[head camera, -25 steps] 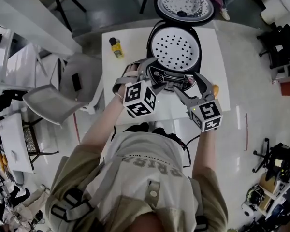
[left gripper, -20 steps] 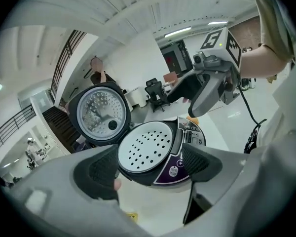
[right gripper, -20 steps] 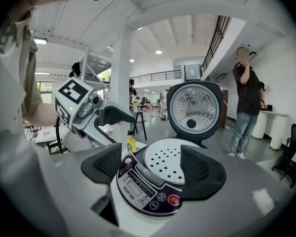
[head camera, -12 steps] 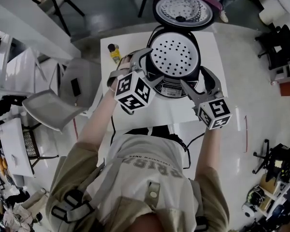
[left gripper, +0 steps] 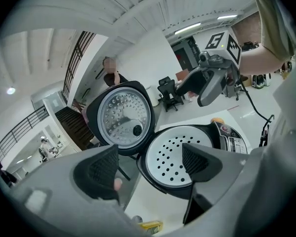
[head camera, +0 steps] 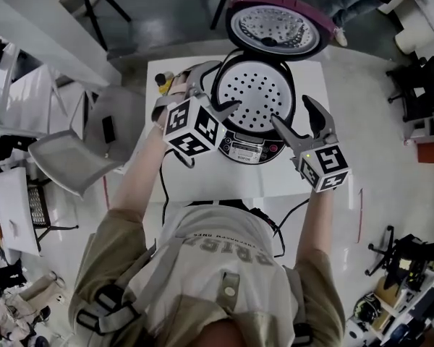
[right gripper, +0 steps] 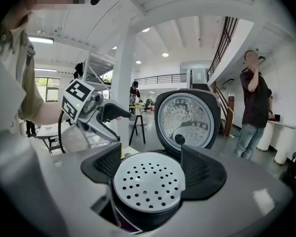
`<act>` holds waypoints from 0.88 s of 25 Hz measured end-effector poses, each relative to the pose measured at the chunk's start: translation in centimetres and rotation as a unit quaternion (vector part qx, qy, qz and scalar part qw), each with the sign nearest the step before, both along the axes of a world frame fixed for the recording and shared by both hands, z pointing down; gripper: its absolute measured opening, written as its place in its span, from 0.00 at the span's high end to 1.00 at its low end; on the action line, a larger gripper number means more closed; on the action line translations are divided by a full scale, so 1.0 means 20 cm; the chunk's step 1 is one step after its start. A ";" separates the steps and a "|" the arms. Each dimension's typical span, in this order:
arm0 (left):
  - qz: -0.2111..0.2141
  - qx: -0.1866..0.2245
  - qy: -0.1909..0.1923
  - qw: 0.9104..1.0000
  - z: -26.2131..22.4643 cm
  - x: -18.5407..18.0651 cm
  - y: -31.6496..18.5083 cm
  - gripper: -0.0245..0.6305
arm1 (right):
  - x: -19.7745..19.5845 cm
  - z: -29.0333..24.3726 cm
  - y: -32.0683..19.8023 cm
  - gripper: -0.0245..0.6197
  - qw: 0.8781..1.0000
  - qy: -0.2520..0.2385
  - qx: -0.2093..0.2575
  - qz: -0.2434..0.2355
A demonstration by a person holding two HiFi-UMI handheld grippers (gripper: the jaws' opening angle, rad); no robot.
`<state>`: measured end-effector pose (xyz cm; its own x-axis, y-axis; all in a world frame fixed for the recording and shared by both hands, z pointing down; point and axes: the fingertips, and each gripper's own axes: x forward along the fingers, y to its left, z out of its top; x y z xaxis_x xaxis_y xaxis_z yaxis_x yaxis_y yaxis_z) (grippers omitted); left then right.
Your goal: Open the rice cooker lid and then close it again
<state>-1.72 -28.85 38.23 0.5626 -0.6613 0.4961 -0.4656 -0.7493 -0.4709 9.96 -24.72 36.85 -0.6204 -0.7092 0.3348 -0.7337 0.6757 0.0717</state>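
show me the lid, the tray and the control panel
lid [head camera: 276, 22]: head view, middle of its inner plate
tray [head camera: 259, 92]: head view, its perforated centre
control panel [head camera: 250, 149]: head view, its middle

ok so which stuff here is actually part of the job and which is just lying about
Part of the job:
rice cooker
its lid, standing open
perforated tray inside it
left gripper and right gripper, both open and empty

Just lying about:
small yellow bottle on the table
grey chair beside the table
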 end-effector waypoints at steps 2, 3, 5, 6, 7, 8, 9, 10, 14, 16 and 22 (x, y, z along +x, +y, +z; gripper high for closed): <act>-0.005 0.004 -0.001 1.000 -0.02 0.01 -0.05 0.33 | 0.02 -0.02 -0.05 0.42 1.000 0.000 0.004 -0.004; -0.007 0.006 -0.002 1.000 -0.03 0.01 -0.07 0.33 | 0.03 -0.03 -0.07 0.41 1.000 0.000 0.006 -0.006; -0.009 0.010 -0.005 1.000 -0.04 0.01 -0.11 0.33 | 0.05 -0.04 -0.12 0.41 1.000 -0.001 0.010 -0.010; -0.011 0.013 -0.007 1.000 -0.06 0.01 -0.13 0.33 | 0.06 -0.05 -0.15 0.41 1.000 0.000 0.012 -0.012; -0.013 0.016 -0.010 1.000 -0.07 0.01 -0.16 0.33 | 0.07 -0.06 -0.17 0.40 1.000 0.001 0.014 -0.013; -0.014 0.019 -0.012 1.000 -0.09 0.01 -0.19 0.33 | 0.07 -0.08 -0.20 0.40 1.000 0.003 0.017 -0.015; -0.016 0.022 -0.015 1.000 -0.11 0.01 -0.21 0.33 | 0.08 -0.09 -0.22 0.40 1.000 0.005 0.021 -0.016; -0.016 0.025 -0.017 0.999 -0.12 0.01 -0.24 0.33 | 0.09 -0.11 -0.25 0.40 1.000 0.007 0.024 -0.017; -0.024 0.037 -0.022 0.999 -0.18 0.00 -0.36 0.33 | 0.12 -0.15 -0.36 0.38 0.999 0.018 0.034 -0.017; -0.028 0.041 -0.022 0.999 -0.20 -0.01 -0.42 0.33 | 0.14 -0.16 -0.40 0.38 0.999 0.021 0.037 -0.016; -0.037 0.047 -0.022 0.998 -0.24 -0.03 -0.54 0.32 | 0.18 -0.20 -0.51 0.37 0.999 0.027 0.045 -0.011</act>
<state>-2.36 -39.62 33.37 0.4899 -0.7449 0.4530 -0.4953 -0.6654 -0.5585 13.57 -35.00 32.78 -0.6196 -0.7237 0.3039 -0.7119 0.6812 0.1709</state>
